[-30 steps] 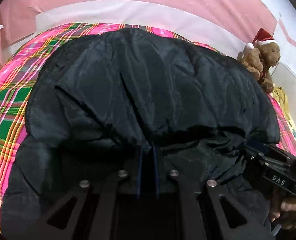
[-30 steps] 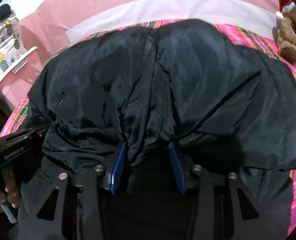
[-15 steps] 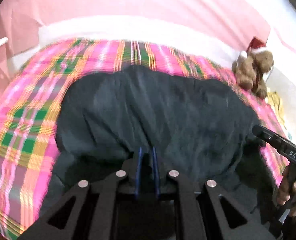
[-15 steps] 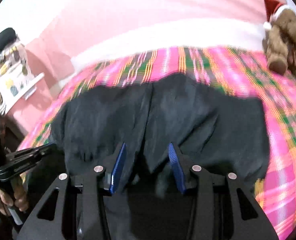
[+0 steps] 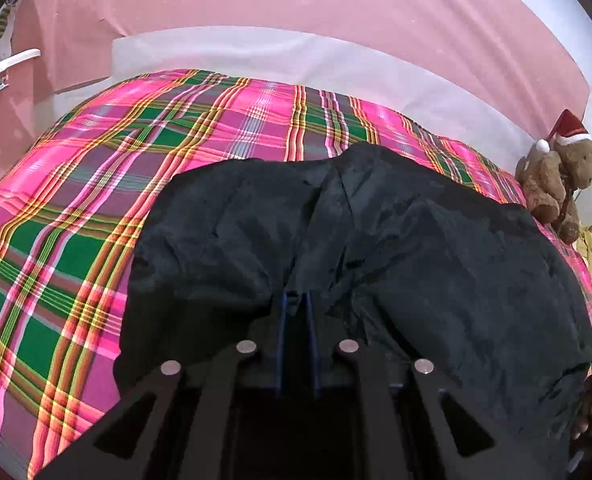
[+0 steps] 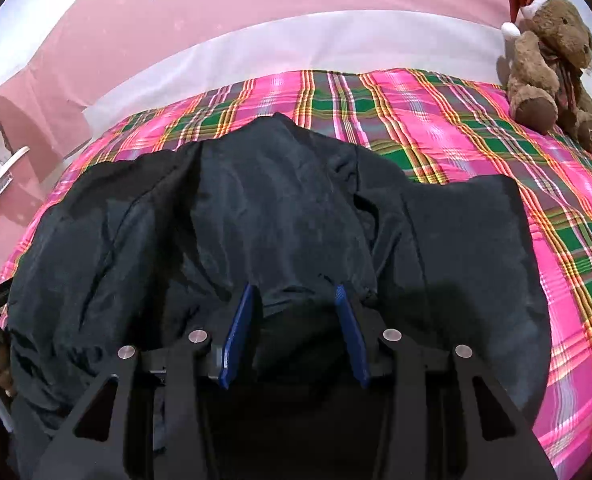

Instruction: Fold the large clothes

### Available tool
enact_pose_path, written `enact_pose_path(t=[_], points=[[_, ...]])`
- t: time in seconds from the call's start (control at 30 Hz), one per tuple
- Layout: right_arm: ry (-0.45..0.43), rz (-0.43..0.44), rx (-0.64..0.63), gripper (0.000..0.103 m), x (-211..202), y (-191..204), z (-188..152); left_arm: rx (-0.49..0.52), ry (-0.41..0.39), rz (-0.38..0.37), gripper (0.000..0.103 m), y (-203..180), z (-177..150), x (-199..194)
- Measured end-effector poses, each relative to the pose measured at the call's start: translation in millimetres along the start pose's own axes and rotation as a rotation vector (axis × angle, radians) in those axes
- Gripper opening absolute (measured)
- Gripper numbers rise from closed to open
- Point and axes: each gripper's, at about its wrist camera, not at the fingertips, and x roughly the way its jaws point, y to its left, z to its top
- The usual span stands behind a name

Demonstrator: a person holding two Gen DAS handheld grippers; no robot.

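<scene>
A large black padded jacket (image 5: pixel 376 248) lies bunched on a pink and green plaid bedspread (image 5: pixel 95 184). My left gripper (image 5: pixel 296 300) is shut on a thin fold of the jacket's near edge, its blue pads almost together. In the right wrist view the same jacket (image 6: pixel 279 208) spreads ahead of my right gripper (image 6: pixel 293 294), whose blue pads stand wider apart and press on a thick bundle of the black cloth filling the gap. The cloth pulls up into folds toward both grippers. A hand shows at each view's edge, holding the other gripper.
A brown teddy bear (image 6: pixel 548 60) in a red Santa hat sits at the far right of the bed. A pink wall (image 5: pixel 296 8) with a white band runs behind. The plaid bedspread (image 6: pixel 476 120) lies bare beyond and beside the jacket.
Both grippers have drawn back with the jacket held. The black cloth, which filled both views a second ago, now covers less of the bed, and plaid shows beyond it.
</scene>
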Motion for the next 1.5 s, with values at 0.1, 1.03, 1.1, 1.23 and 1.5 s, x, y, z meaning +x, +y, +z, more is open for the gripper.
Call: enact_pose_path(t=[0.1,1.03,1.1,1.23,1.5], points=[[0.007,0.008,0.033,0.043,-15.6,-1.8,8.1,-0.002,0.024,0.033,0.012,-0.7,4.5,-13.8],[-0.090,0.098,-0.076,0.043,-35.6,52.3,43.8,0.080,0.007,-0.125,0.011,-51.5,32.9,-27.0],[-0.104,0.087,-0.070,0.043,-35.2,47.0,63.1,0.101,-0.029,-0.105,0.011,-55.3,51.9,-25.6],[-0.077,0.055,-0.057,0.042,-6.9,33.2,90.7,0.067,-0.024,-0.093,0.011,-53.8,83.5,3.0],[0.033,0.030,0.013,0.039,65.1,-7.2,66.8,0.045,-0.020,-0.056,0.012,-36.9,61.5,67.6]])
